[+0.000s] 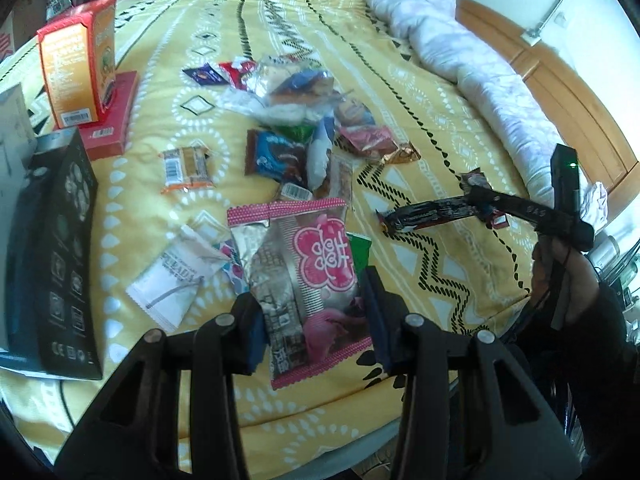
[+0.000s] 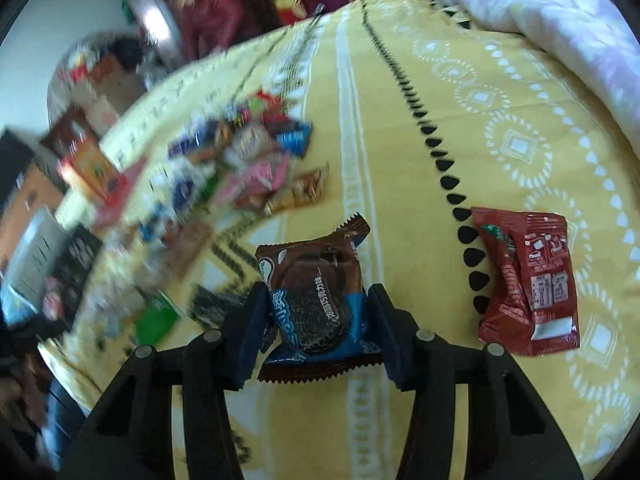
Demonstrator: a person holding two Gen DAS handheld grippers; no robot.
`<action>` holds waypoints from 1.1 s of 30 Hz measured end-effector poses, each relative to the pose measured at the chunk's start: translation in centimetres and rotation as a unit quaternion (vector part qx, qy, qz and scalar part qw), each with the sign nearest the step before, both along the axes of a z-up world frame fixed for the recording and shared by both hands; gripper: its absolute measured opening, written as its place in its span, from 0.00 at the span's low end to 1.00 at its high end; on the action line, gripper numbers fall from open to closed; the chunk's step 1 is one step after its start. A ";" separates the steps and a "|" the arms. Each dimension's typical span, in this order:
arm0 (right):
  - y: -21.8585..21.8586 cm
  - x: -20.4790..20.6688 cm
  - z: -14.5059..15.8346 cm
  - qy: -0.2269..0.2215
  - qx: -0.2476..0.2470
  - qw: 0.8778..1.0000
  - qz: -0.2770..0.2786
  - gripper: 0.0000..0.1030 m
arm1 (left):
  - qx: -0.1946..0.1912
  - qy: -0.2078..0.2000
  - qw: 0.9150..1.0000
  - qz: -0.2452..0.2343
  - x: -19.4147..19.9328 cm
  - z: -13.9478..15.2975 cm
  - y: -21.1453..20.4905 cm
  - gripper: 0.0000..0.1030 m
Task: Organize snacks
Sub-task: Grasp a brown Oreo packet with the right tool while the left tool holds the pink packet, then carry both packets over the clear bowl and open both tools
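Between the pads of the left hand-held gripper (image 1: 312, 320) sits a pink packet (image 1: 308, 280), clamped at its lower half with the top seam standing free beyond the tips; the jaws are narrow and pressed on the wrapper, and the packet appears lifted clear of the bed (image 1: 400, 92). Ahead of that gripper lies the mixed snack pile (image 1: 296, 120), loosely heaped; to its left stand an orange box (image 1: 76, 60) on a red box (image 1: 112, 120), with a black box (image 1: 56, 264) nearer, upright. To its right the right hand-held gripper (image 1: 476, 200) hovers over a dark bar (image 1: 424, 216). In the right wrist view, the right hand-held gripper (image 2: 316, 316) has a cookie packet (image 2: 316, 296) between its pads; whether they press on it cannot be told, nor whether the packet lies on the bed or is raised. Just right of it lies a red packet (image 2: 528, 280), alone and well apart from the pile, which suggests a sorted group being started on that side. Judgement: each gripper is handling one snack, held by the wrapper body to avoid crushing; the main risk is thin foil slipping.
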State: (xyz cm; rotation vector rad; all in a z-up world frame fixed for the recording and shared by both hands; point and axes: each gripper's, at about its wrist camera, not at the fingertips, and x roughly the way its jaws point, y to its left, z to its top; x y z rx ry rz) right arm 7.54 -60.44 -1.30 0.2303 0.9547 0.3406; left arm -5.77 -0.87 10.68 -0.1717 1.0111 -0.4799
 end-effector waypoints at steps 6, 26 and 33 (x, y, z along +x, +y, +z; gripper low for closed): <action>-2.7 -0.4 0.6 0.018 0.232 0.972 -0.034 0.53 | -0.006 -0.009 1.000 0.002 -0.2 0.8 0.4 0.41; 14.3 -3.2 13.5 -0.109 0.115 0.980 0.117 0.53 | 0.005 -0.146 0.984 0.104 -1.9 11.4 10.5 0.41; 28.9 -3.8 20.0 -0.134 0.159 0.948 0.241 0.53 | 0.064 -0.178 0.950 0.249 -4.0 14.3 23.2 0.41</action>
